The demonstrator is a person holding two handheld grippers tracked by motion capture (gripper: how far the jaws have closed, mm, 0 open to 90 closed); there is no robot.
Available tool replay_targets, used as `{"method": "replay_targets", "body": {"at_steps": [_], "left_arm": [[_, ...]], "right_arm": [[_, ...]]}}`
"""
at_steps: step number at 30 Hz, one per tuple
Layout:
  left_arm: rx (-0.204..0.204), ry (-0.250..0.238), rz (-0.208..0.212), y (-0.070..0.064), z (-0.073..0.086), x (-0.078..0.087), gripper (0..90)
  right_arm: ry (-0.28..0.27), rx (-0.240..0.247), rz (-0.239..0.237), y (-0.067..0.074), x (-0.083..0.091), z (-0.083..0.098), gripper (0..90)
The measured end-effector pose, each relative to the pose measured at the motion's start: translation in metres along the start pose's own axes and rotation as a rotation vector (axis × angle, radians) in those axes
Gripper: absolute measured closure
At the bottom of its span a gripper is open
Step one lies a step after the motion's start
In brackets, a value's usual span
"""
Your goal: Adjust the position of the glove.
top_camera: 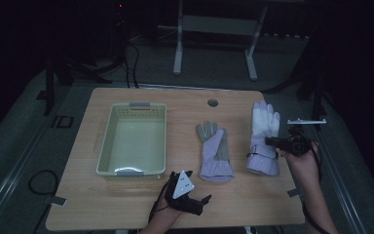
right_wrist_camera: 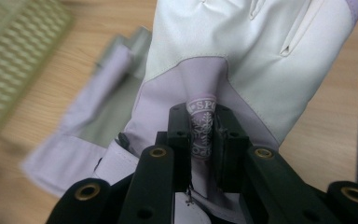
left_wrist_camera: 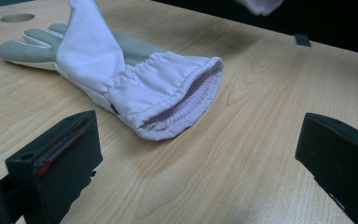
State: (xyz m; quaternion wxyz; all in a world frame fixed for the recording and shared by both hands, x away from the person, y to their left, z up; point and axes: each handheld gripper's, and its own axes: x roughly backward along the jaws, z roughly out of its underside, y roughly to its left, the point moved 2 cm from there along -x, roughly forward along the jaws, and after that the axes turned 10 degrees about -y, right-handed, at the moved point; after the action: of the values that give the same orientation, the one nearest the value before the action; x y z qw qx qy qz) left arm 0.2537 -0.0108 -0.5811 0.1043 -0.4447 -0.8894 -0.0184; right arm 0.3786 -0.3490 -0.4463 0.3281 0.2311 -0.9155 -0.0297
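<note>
Jaws of your right gripper [right_wrist_camera: 200, 135] are pinching the right-hand glove [top_camera: 264, 141] at its back fabric, above the counter [top_camera: 126, 204]; be lifting steadily toward the basket [top_camera: 108, 131]. Left gripper [top_camera: 200, 201] is gaping, idle.

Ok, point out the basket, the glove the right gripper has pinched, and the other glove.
basket [top_camera: 108, 131], high view, on its left wall.
pinched glove [right_wrist_camera: 242, 51], right gripper view, on the white back.
other glove [left_wrist_camera: 158, 88], left gripper view, on the gathered cuff.
</note>
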Motion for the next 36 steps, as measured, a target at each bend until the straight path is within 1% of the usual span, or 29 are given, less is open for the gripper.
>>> {"method": "replay_targets", "body": {"at_steps": [2, 6, 10, 12, 16, 18, 20, 21, 24, 26, 29, 32, 35, 36], "left_arm": [[-0.001, 0.0, 0.0, 0.0, 0.0, 0.0, 0.4], [-0.002, 0.001, -0.001, 0.0, 0.0, 0.0, 0.4], [-0.002, 0.0, 0.0, 0.0, 0.0, 0.0, 0.4], [-0.003, 0.0, 0.0, 0.0, 0.0, 0.0, 0.4], [-0.002, -0.003, 0.001, 0.0, 0.0, 0.0, 0.4], [-0.001, -0.003, 0.002, 0.0, 0.0, 0.0, 0.4], [-0.001, -0.004, 0.001, 0.0, 0.0, 0.0, 0.4], [0.0, -0.005, 0.001, 0.0, 0.0, 0.0, 0.4], [-0.002, -0.003, 0.002, 0.0, 0.0, 0.0, 0.4], [-0.004, -0.003, 0.002, -0.001, 0.0, 0.0, 0.4], [-0.007, 0.0, 0.003, -0.001, 0.0, 0.0, 0.4], [-0.007, 0.0, 0.004, -0.001, 0.0, 0.0, 0.4], [-0.007, -0.001, 0.004, -0.001, 0.0, 0.0, 0.4], [-0.007, 0.0, 0.003, -0.001, 0.0, 0.0, 0.4]], "right_arm": [[-0.012, -0.001, -0.012, 0.008, 0.005, -0.007, 79.1], [-0.026, 0.02, -0.041, 0.027, 0.012, -0.022, 79.1], [-0.036, 0.032, -0.065, 0.044, 0.013, -0.033, 79.0], [-0.037, 0.029, -0.073, 0.053, 0.012, -0.036, 79.0], [-0.009, 0.033, -0.078, 0.068, 0.0, -0.038, 78.8], [-0.005, 0.028, -0.096, 0.075, -0.007, -0.038, 78.7], [0.007, 0.028, -0.122, 0.084, -0.015, -0.037, 78.6], [0.019, 0.031, -0.127, 0.088, -0.019, -0.036, 78.6], [0.044, 0.039, -0.125, 0.099, -0.03, -0.034, 78.6], [0.051, 0.032, -0.125, 0.105, -0.037, -0.031, 78.6], [0.072, 0.035, -0.116, 0.112, -0.047, -0.025, 78.6], [0.095, 0.043, -0.105, 0.118, -0.058, -0.017, 78.6], [0.114, 0.036, -0.101, 0.12, -0.068, -0.01, 78.6], [0.121, 0.041, -0.092, 0.121, -0.071, -0.008, 78.6]]}}
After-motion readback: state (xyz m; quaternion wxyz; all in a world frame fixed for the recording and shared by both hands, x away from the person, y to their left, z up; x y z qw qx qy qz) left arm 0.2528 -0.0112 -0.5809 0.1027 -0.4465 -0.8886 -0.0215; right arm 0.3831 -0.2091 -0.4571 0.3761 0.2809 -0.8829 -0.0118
